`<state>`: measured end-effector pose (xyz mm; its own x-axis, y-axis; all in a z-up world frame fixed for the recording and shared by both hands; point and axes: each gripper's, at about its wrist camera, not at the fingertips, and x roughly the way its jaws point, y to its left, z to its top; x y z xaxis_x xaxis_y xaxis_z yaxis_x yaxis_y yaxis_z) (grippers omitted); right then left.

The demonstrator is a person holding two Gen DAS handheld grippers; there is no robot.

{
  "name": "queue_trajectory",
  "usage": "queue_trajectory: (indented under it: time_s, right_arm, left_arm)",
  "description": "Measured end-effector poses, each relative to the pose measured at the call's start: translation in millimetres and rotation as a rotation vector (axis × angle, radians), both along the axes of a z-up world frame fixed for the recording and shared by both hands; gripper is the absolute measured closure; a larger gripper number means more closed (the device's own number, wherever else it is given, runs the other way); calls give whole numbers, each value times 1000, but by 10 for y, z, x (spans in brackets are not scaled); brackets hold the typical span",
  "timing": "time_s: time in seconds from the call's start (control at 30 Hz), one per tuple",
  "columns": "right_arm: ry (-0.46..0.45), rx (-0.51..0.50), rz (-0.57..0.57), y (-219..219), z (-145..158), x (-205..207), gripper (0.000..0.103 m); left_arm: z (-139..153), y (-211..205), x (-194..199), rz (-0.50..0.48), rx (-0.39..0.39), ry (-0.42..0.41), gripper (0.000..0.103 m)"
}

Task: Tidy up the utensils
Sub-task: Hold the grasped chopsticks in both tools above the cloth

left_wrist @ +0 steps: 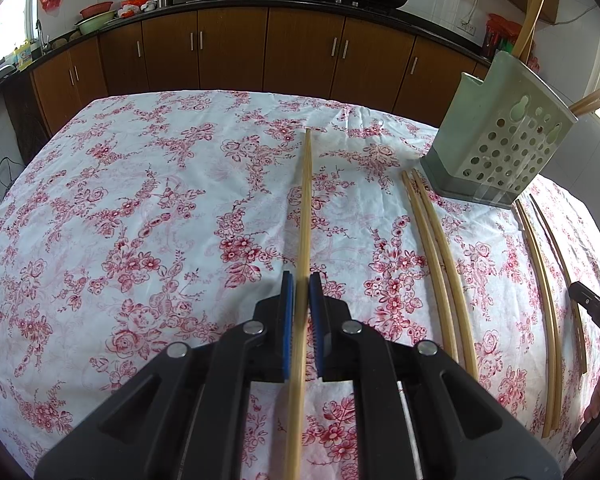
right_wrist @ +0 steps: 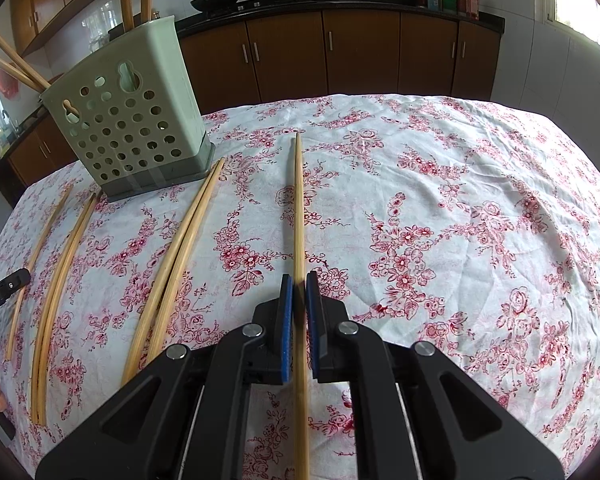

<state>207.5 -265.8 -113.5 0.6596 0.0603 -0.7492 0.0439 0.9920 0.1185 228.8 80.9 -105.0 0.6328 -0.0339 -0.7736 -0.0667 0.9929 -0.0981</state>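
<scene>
While both tools point down at the floral tablecloth [left_wrist: 140, 200], left gripper [left_wrist: 301, 280] is clamped on one chopstick [left_wrist: 306, 208]; right gripper [right_wrist: 299, 280] is clamped on another chopstick [right_wrist: 299, 208]; loose pairs [right_wrist: 180, 248] lie beside the perforated green holder [right_wrist: 132, 120].

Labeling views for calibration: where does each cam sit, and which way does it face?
Left wrist: on the left gripper, angled down over the floral table; jaws shut on a chopstick; holder far right; other hand at edge.
Right wrist: on the right gripper, angled down likewise; jaws shut on a chopstick; holder far left.
Shared: tablecloth, holder, loose chopsticks, cabinets.
</scene>
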Motion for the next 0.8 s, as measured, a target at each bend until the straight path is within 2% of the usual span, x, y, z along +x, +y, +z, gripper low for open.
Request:
queue_trajectory:
  time_s: [0.73, 0.8]
  right_arm:
    - [-1, 3, 0, -20, -1, -6, 95]
    - [-1, -7, 3, -2, 1, -34, 95]
  left_arm:
    - [2, 5, -1, -6, -11, -3, 90]
    - [7, -11, -41, -15, 5, 0, 90]
